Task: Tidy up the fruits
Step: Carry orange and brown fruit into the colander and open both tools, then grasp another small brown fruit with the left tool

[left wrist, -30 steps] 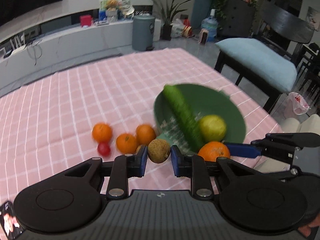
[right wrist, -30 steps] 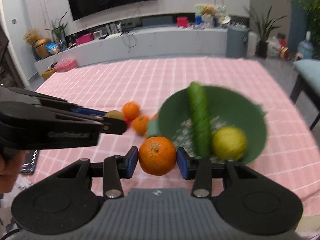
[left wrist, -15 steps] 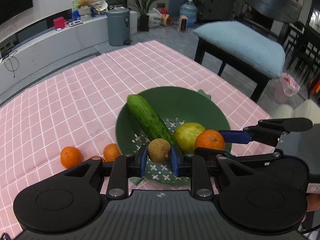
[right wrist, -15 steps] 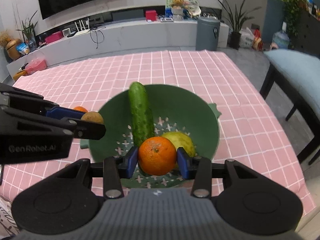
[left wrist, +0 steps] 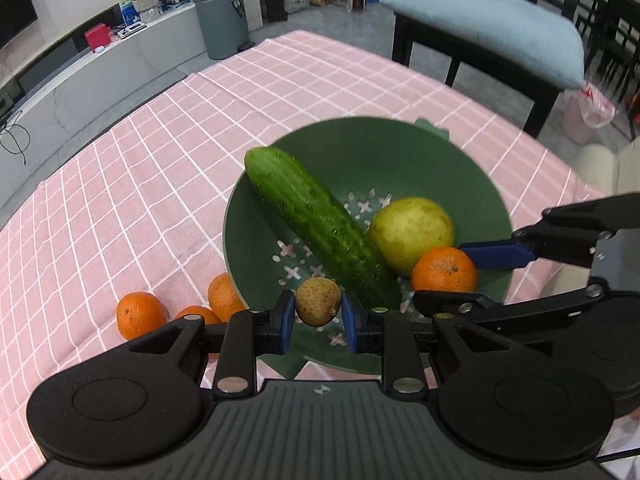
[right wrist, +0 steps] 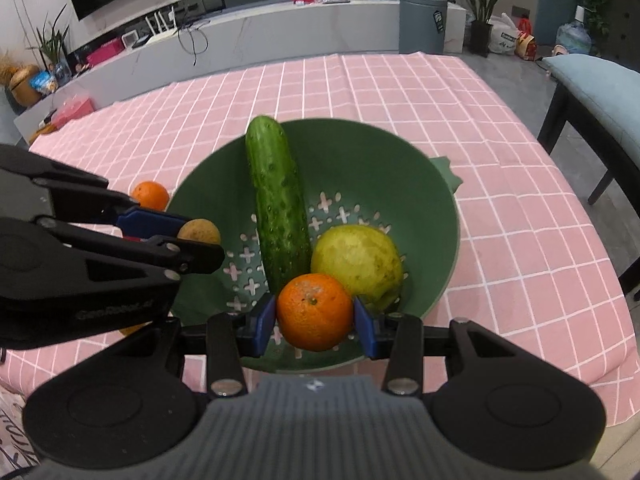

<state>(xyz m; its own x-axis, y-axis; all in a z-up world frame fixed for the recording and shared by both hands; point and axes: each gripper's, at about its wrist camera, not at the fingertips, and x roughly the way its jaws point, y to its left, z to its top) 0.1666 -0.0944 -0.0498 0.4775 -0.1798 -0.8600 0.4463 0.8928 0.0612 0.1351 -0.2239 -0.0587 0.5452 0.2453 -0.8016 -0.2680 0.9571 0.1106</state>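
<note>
Both pairs of fingers are clenched on fruit over the colander (left wrist: pixel 460 160): my left gripper (left wrist: pixel 318 322) grasps a small brown fruit (left wrist: pixel 319 307) above its near rim, my right gripper (right wrist: pixel 315 324) an orange (right wrist: pixel 314 311) beside the pear (right wrist: pixel 356 264) and cucumber (right wrist: pixel 278 204). I judge both light, firm and round, prone to rolling, so I hold them across the middle.
</note>
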